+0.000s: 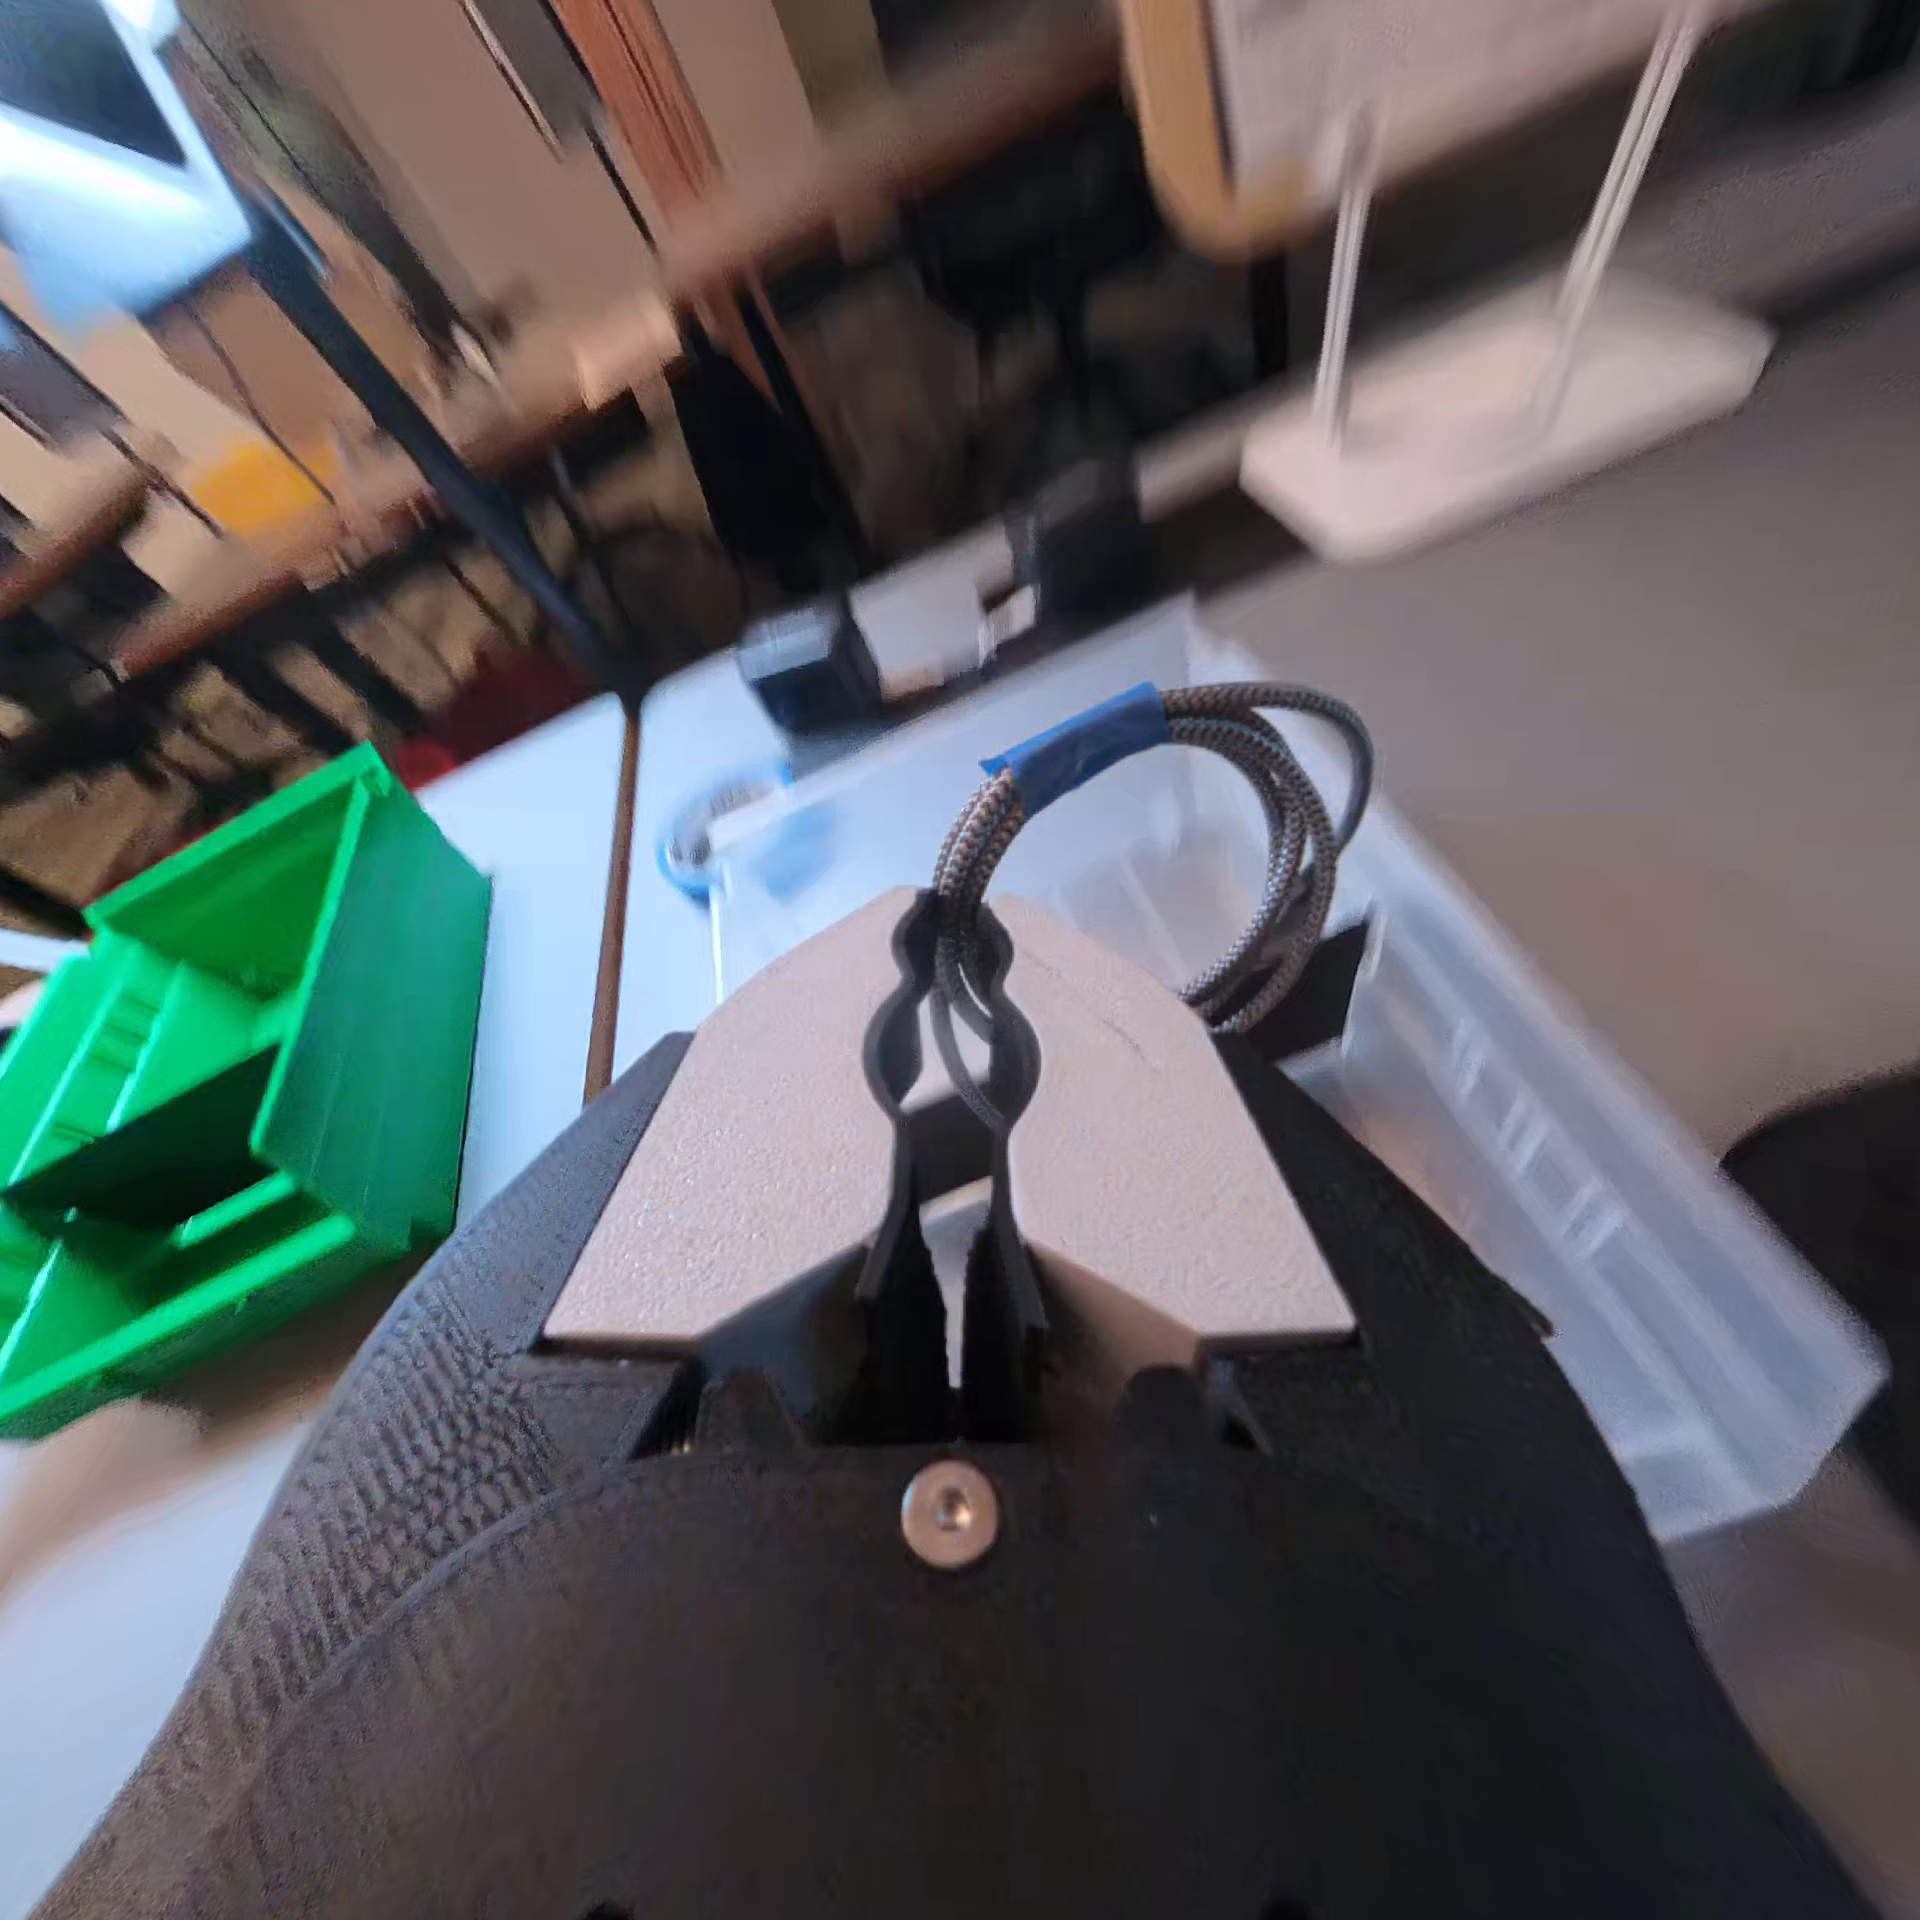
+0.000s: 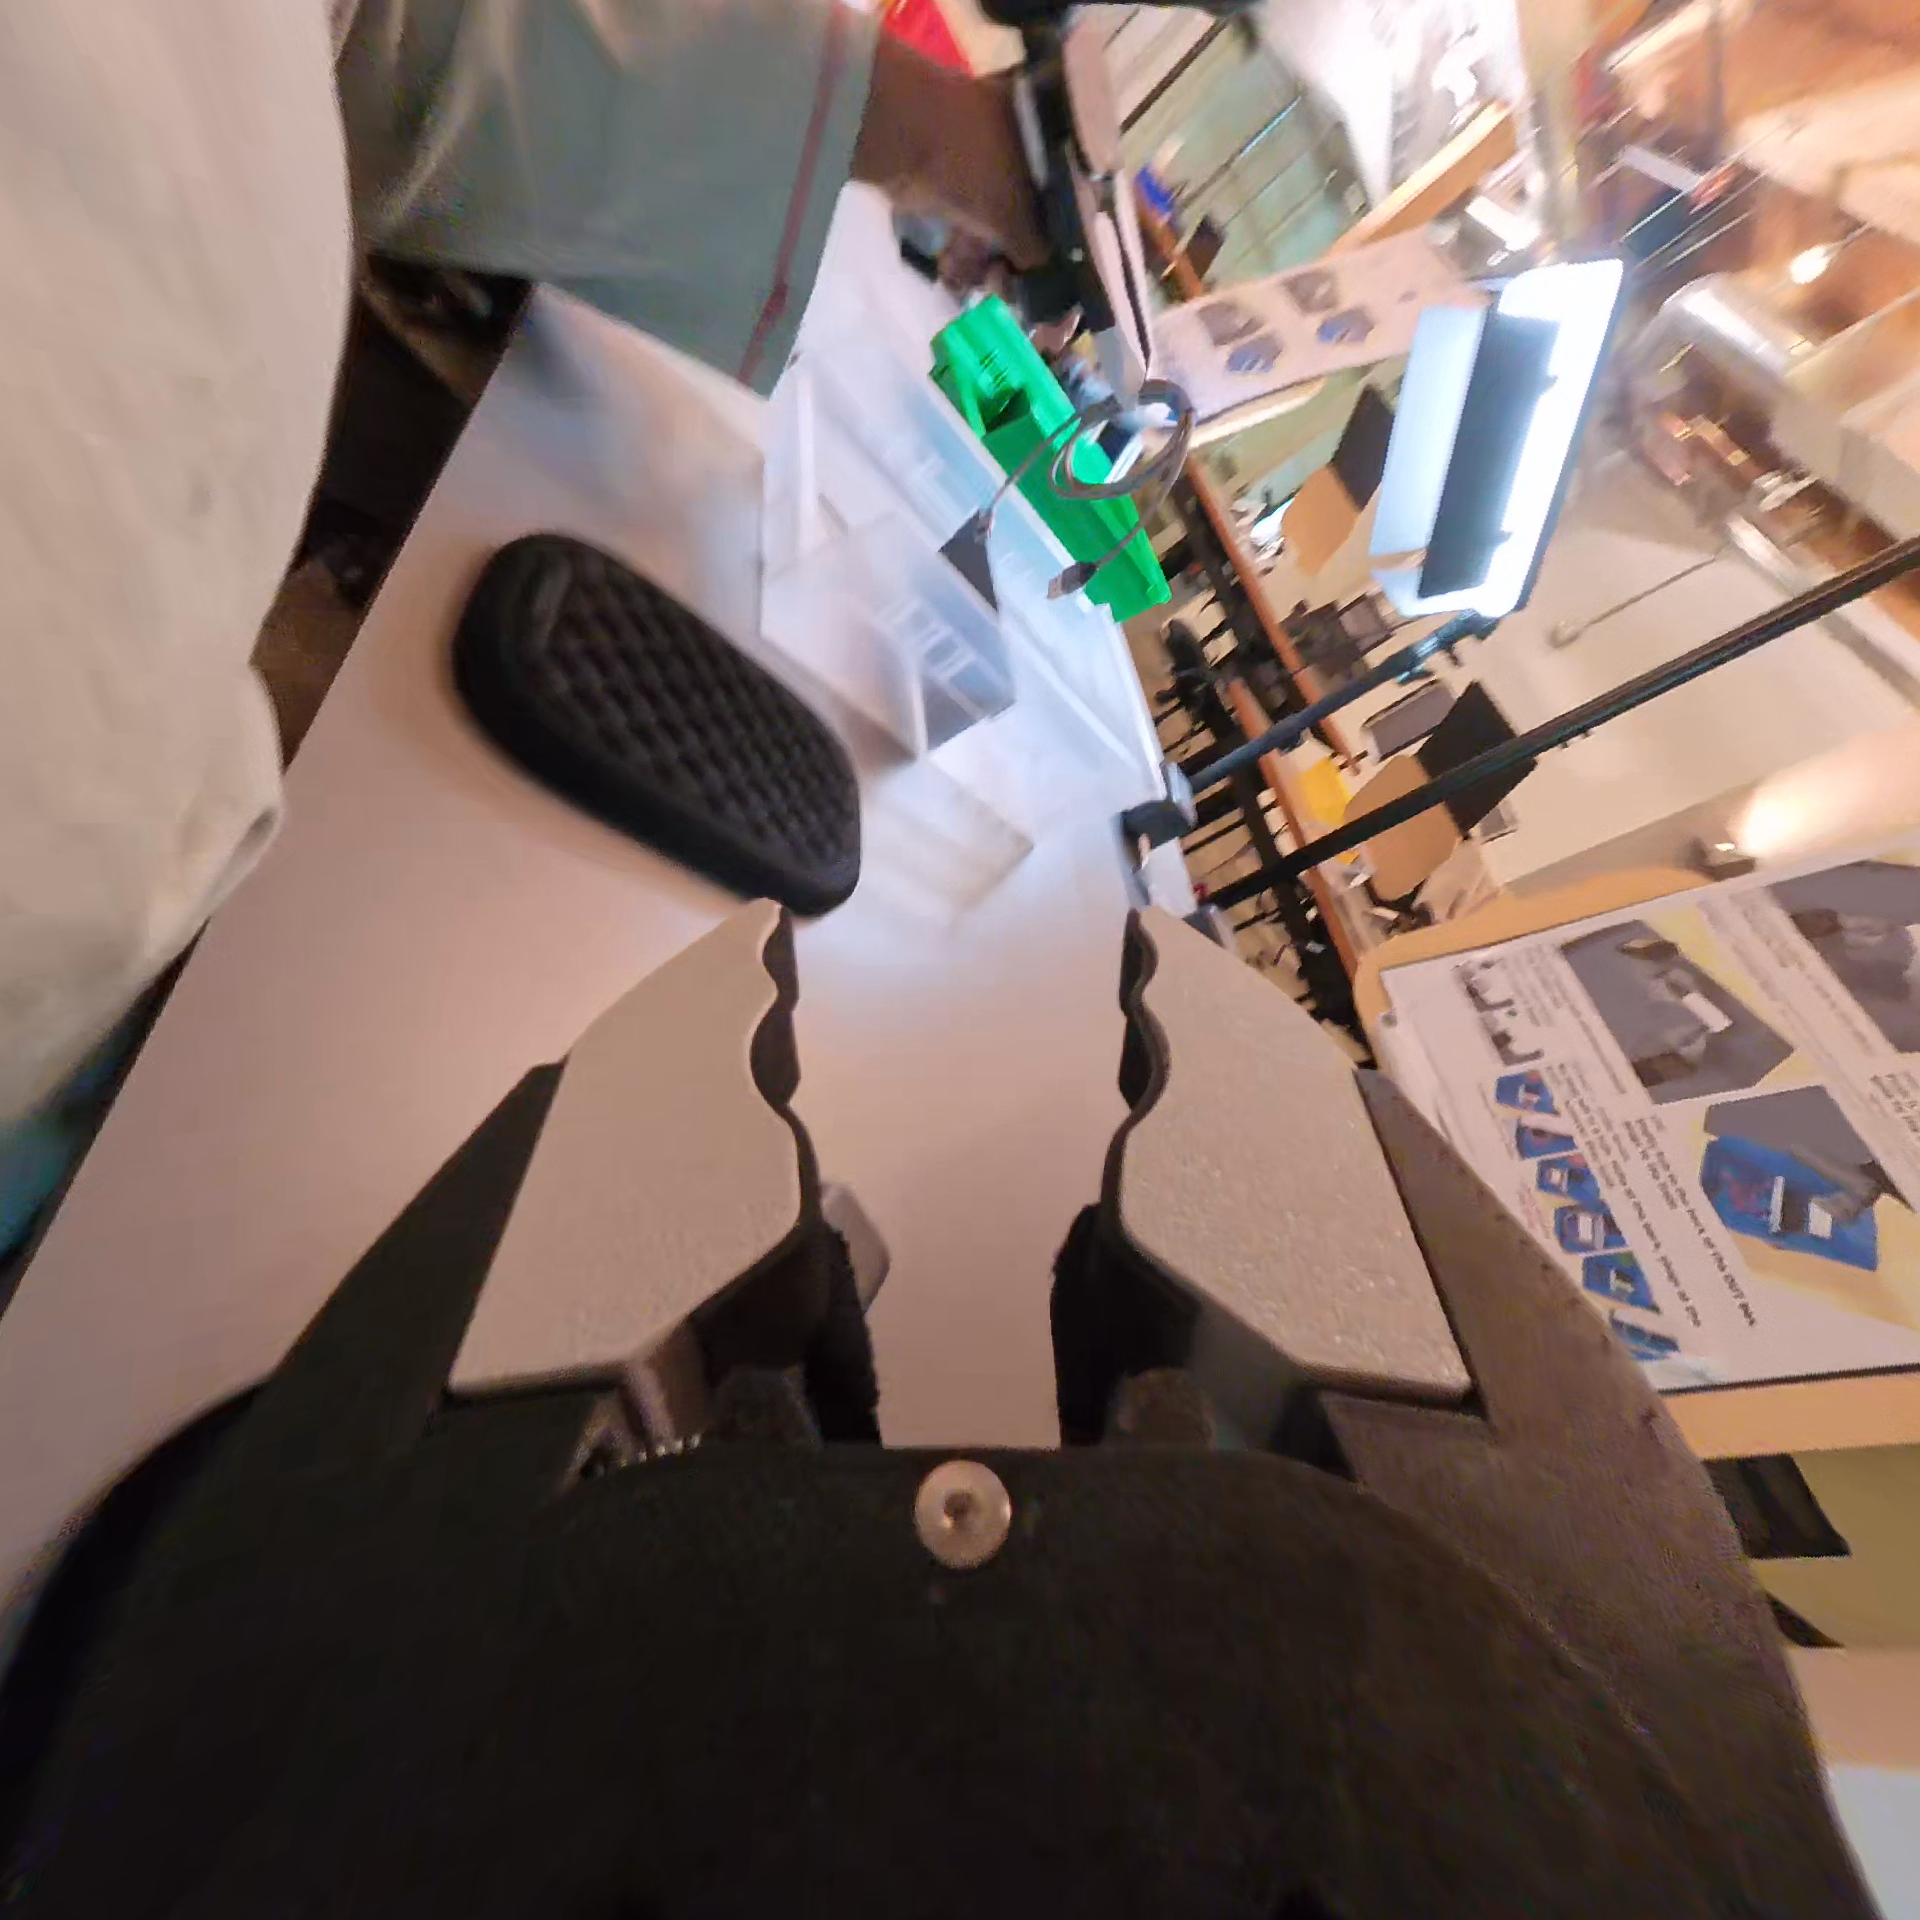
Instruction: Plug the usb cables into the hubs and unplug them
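Usb cable [image 1: 1195, 821] hangs above white table [image 2: 966, 1049], cluttered workshop.

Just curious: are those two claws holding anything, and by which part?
The left gripper pinches a coiled braided cable by its loops; the right gripper holds nothing.

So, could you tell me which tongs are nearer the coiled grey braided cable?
Left. The left tongs are shut on the coiled grey braided cable; the right tongs are open and empty, far from it over the white table.

Left claw [image 1: 951, 940] pinching coiled braided cable [image 1: 1288, 831], green bin [image 1: 312, 997] beside
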### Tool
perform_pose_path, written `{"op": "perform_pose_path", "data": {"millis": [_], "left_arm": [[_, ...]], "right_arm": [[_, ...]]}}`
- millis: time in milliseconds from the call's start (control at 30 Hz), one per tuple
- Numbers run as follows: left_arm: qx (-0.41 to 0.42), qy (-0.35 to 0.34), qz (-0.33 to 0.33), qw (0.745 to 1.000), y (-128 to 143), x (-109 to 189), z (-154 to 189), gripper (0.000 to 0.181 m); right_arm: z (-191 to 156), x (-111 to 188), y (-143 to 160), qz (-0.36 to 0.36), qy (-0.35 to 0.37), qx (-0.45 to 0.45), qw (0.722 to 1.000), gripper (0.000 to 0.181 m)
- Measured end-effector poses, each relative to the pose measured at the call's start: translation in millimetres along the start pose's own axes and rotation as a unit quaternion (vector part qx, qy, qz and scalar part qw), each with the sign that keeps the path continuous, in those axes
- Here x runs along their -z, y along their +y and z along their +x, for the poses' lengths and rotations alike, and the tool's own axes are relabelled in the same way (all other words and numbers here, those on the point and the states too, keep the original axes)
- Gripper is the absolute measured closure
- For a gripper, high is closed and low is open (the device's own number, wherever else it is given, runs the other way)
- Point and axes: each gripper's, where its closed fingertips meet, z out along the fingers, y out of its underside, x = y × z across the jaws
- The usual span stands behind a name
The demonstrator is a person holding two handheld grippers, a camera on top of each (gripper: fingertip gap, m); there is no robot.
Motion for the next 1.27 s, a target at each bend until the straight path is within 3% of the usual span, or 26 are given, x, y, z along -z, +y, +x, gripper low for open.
{"op": "perform_pose_path", "data": {"millis": [100,200,267,367,433,500,667,933,967,1000,1067,1167,1233,1267], "left_arm": [[0.089,0.019,0.175,0.980,-56,34,9,0.174],[0.193,0.108,0.297,0.929,-89,59,38,0.174],[0.264,0.176,0.346,0.883,-101,68,63,0.174],[0.357,0.288,0.412,0.787,-116,84,101,0.174],[0.415,0.352,0.429,0.721,-121,89,124,0.174],[0.456,0.393,0.421,0.678,-123,88,144,0.174],[0.491,0.435,0.397,0.642,-126,82,181,0.174],[0.543,0.404,0.421,0.604,-126,83,183,0.174],[0.548,0.395,0.425,0.603,-125,84,182,0.174],[0.547,0.392,0.432,0.601,-126,86,182,0.174],[0.540,0.392,0.455,0.590,-129,94,181,0.174],[0.467,0.423,0.567,0.531,-134,140,175,0.170],[0.323,0.487,0.662,0.469,-126,194,192,0.167],[0.257,0.515,0.666,0.475,-119,204,208,0.157]], "right_arm": [[5,-21,-16,0.040,0.028,-0.014,0.999,0.125],[6,-47,-27,0.057,0.052,-0.016,0.997,0.126],[8,-63,-36,0.071,0.081,-0.008,0.994,0.129],[11,-84,-52,0.100,0.126,0.026,0.987,0.135],[15,-93,-63,0.117,0.157,0.054,0.979,0.138],[19,-100,-73,0.129,0.181,0.095,0.970,0.141],[26,-114,-87,0.120,0.208,0.189,0.952,0.144],[29,-127,-97,0.120,0.275,0.208,0.931,0.149],[29,-129,-97,0.118,0.278,0.207,0.930,0.153],[31,-130,-96,0.114,0.288,0.205,0.929,0.171],[39,-124,-97,0.122,0.310,0.187,0.924,0.174],[50,-100,-111,0.220,0.301,0.115,0.921,0.175],[55,-78,-123,0.319,0.261,0.067,0.909,0.176],[58,-66,-128,0.364,0.238,0.044,0.900,0.176]]}}
